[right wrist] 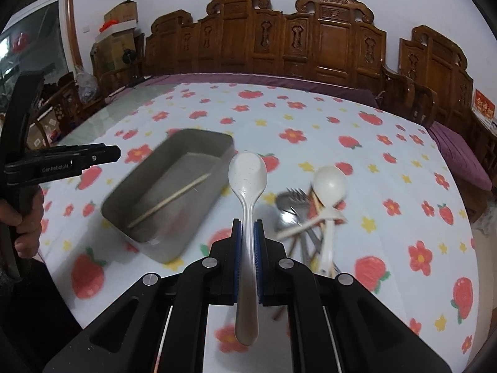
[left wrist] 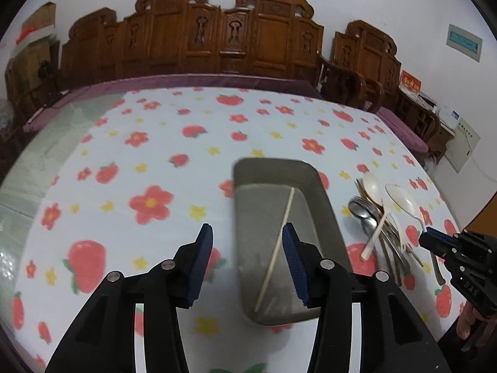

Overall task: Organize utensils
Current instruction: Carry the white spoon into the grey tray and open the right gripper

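Note:
A grey rectangular tray (left wrist: 323, 205) (right wrist: 124, 195) lies on the flowered tablecloth with one wooden chopstick (left wrist: 276, 248) (right wrist: 170, 199) inside. My left gripper (left wrist: 247, 233) is open and empty, low over the tray's near left side. My right gripper (right wrist: 247, 227) is shut on the handle of a white speckled spoon (right wrist: 247, 174), held above the cloth to the right of the tray; it also shows in the left wrist view (left wrist: 403, 200). A pile of utensils (right wrist: 307, 217) (left wrist: 376, 220) lies beside it: another white spoon (right wrist: 329, 183), metal forks and spoons, chopsticks.
The table (left wrist: 155, 143) carries a white cloth with red flowers and strawberries. Carved wooden chairs (right wrist: 310, 37) with purple cushions line the far edge and the right side. Cardboard boxes (right wrist: 119, 21) stand at the back left.

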The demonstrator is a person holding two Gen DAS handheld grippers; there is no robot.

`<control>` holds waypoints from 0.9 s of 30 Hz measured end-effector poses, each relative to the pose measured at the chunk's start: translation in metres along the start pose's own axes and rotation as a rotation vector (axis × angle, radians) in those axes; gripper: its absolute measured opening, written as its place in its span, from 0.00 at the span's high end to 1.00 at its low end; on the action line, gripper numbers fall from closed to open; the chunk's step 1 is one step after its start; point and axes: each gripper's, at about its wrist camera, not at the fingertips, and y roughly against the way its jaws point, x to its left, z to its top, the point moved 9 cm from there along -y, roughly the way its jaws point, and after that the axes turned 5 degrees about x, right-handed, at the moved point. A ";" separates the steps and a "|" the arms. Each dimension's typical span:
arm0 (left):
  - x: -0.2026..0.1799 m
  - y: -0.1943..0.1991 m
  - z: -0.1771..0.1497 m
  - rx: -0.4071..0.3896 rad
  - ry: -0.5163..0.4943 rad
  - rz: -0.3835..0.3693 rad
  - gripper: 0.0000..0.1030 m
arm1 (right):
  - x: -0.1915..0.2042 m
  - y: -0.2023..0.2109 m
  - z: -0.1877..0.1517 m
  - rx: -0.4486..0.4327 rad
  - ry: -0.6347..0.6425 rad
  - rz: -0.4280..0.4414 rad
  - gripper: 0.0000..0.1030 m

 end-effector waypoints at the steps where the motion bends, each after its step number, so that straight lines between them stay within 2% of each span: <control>1: 0.005 0.003 0.002 -0.005 0.002 0.003 0.57 | 0.006 -0.001 0.005 -0.001 0.004 0.008 0.91; 9: 0.034 0.012 0.009 -0.019 0.016 0.029 0.57 | 0.050 -0.027 0.036 0.010 0.043 0.050 0.91; 12: 0.041 0.013 0.011 -0.026 0.019 0.032 0.44 | 0.060 -0.040 0.043 0.024 0.035 0.062 0.91; 17: 0.053 0.015 0.012 -0.030 0.029 0.055 0.32 | 0.075 -0.065 0.054 0.056 0.008 0.095 0.91; 27: 0.068 0.013 0.012 -0.022 0.061 0.074 0.32 | 0.087 -0.113 0.053 0.137 -0.067 0.146 0.90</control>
